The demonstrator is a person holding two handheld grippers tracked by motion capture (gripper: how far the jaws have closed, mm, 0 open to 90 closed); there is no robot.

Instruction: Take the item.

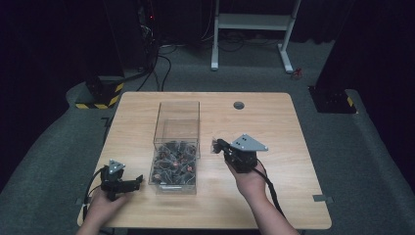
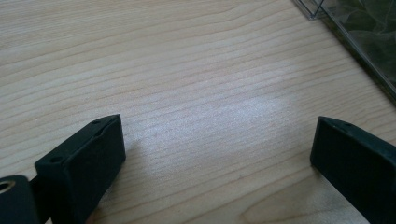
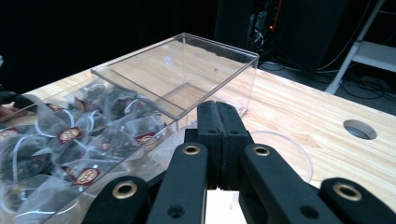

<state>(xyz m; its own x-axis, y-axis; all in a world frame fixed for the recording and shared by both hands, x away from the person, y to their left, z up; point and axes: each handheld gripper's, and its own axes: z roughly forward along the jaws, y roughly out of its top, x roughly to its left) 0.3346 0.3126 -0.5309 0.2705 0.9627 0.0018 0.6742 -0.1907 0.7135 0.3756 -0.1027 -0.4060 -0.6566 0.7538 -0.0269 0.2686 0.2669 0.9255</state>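
There is one clear plastic box (image 1: 177, 147) on one wooden table (image 1: 274, 127), and two grippers, one in each hand. The box is long and see-through, with a wall inside that splits it into two parts. The part near the person is full of tea bags (image 1: 173, 165), too many and too jumbled to count. They look like thin see-through pouches with dark tea inside and small red and gold tags. The far part of the box has nothing in it. The box stands in the middle of the table, between the two hands. The left gripper (image 1: 128, 185) rests low on the table, just to the left of the box, and its two black jaws stand wide apart with only bare wood between them. The right gripper (image 1: 215, 145) is held up just to the right of the box, and its jaws are pressed together; it looks like they pinch something thin and clear, but I cannot tell what. The right gripper view shows the tags on the tea bags (image 3: 70, 135) up close, and a clear round shape (image 3: 285, 154) lying on the wood behind the jaws. The high view shows one round hole (image 1: 239, 105) in the table's far side. The left gripper view shows a corner of the box (image 2: 355, 32) at its top right.
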